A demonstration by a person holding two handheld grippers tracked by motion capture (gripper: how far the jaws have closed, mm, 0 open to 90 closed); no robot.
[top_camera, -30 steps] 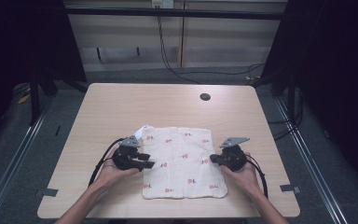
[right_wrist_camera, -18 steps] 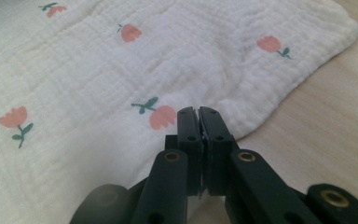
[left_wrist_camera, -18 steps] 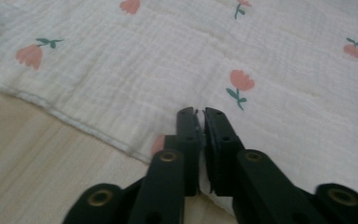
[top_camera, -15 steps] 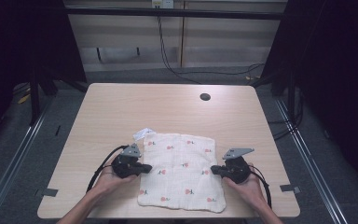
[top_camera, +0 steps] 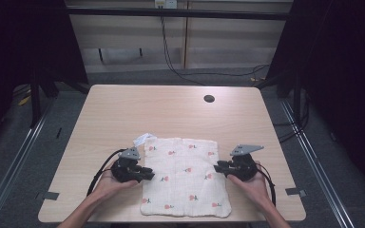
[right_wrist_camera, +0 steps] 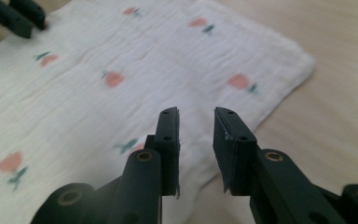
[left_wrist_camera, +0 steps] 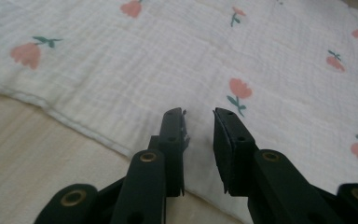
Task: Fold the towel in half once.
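The worktop (top_camera: 123, 109) carries a flower-printed cloth (top_camera: 185, 175) lying flat near its front edge, between the two hands. The left gripper (top_camera: 148, 174) sits at the cloth's left edge and the right gripper (top_camera: 217, 167) at its right edge; both have just been opening, jaws parted and holding nothing. To fold well, I'd judge each should pinch its hem at matching points. The high view shows a white tag (top_camera: 144, 139) at the far left corner; the gripper views show the weave.
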